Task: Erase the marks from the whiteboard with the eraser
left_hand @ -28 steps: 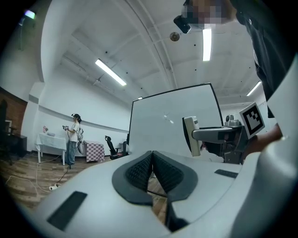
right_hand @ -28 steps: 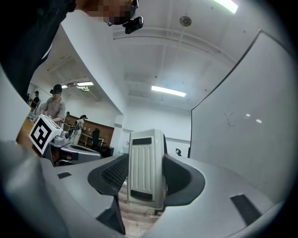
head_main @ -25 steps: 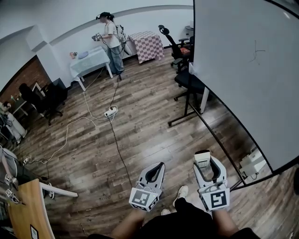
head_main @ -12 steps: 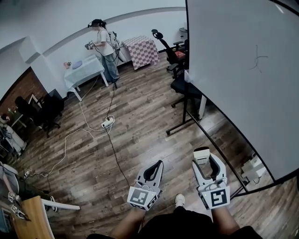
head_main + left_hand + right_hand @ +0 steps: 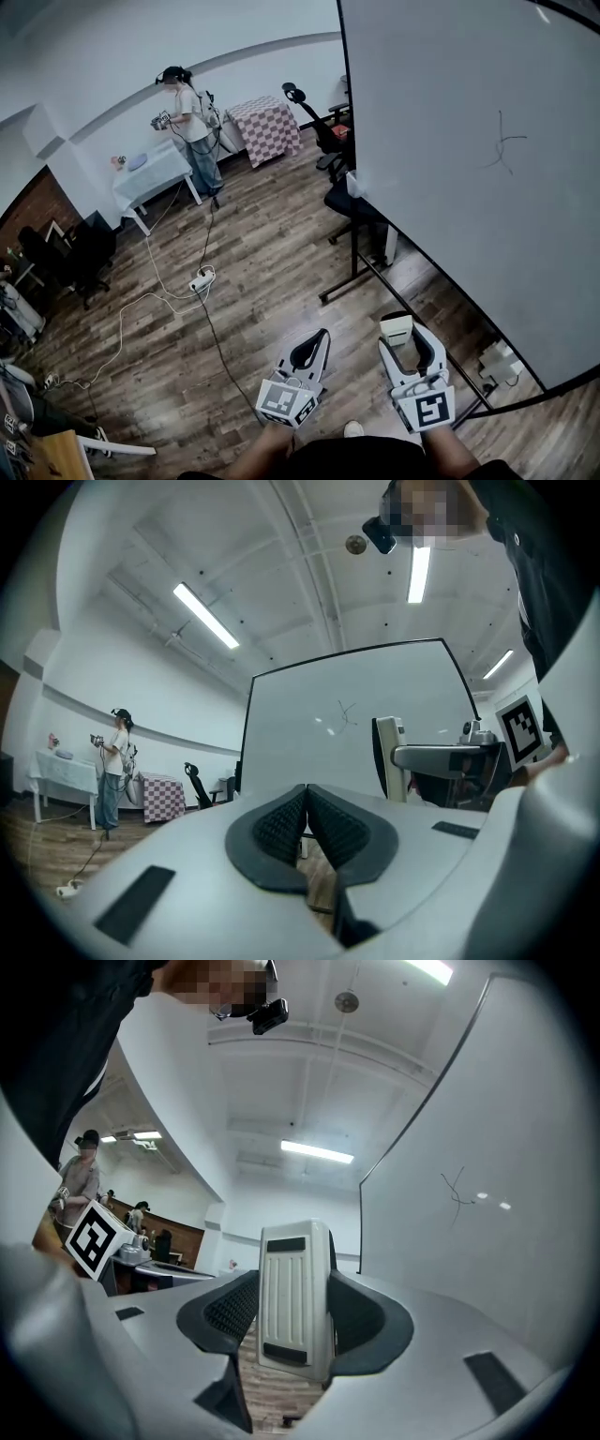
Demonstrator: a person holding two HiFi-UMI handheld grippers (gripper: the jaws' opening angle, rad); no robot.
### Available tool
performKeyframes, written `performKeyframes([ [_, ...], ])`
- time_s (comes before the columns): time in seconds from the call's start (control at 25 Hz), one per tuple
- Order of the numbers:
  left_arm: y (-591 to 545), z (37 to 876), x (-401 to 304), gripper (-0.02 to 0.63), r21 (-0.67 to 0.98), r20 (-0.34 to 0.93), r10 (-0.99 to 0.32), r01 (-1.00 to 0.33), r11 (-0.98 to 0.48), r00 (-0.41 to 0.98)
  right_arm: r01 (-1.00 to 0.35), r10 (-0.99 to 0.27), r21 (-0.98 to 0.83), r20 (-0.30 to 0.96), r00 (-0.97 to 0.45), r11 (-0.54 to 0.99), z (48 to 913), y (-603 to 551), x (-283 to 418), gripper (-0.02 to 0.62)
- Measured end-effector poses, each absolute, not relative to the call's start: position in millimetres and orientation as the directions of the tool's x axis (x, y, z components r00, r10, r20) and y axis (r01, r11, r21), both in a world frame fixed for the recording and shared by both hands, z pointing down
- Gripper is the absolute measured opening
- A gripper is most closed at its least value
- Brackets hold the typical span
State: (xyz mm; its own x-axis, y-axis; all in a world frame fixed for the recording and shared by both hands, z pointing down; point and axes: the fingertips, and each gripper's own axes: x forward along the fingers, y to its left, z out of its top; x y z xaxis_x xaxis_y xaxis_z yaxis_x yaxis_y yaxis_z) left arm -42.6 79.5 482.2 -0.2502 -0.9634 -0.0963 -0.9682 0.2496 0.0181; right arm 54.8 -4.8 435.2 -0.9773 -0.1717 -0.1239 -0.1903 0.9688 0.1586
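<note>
A large whiteboard [image 5: 469, 159] on a black stand fills the right of the head view, with a small dark scribble mark [image 5: 502, 148] on it. The mark [image 5: 457, 1191] also shows in the right gripper view and the mark [image 5: 347, 712] in the left gripper view. My right gripper [image 5: 405, 336] is shut on a white eraser [image 5: 396, 327], which stands upright between the jaws as the eraser [image 5: 294, 1297]. My left gripper [image 5: 309, 348] is shut with nothing in it, its pads [image 5: 281, 822] pressed together. Both grippers hang low over the floor, well short of the board.
Black office chairs [image 5: 323, 131] stand by the board's far end. A power strip and cables [image 5: 200, 279] trail across the wooden floor. A person [image 5: 187, 122] stands at a white table [image 5: 150, 178] at the back. A small white box [image 5: 497, 361] sits under the board.
The view has swung so the whiteboard looms larger and further left. Both grippers have kept their pose, the eraser still held in the right one.
</note>
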Motion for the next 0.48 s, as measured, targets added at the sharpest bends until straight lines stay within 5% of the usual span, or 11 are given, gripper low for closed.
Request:
performKeyframes([
  [0.48,-35.9,482.8,-42.0,0.02,-0.003,-0.094,-0.992,-0.996,0.09,-0.09,-0.356,-0.322,0.189,-0.187,-0.928,0.915,421.7,-107.6,62.7,0.255],
])
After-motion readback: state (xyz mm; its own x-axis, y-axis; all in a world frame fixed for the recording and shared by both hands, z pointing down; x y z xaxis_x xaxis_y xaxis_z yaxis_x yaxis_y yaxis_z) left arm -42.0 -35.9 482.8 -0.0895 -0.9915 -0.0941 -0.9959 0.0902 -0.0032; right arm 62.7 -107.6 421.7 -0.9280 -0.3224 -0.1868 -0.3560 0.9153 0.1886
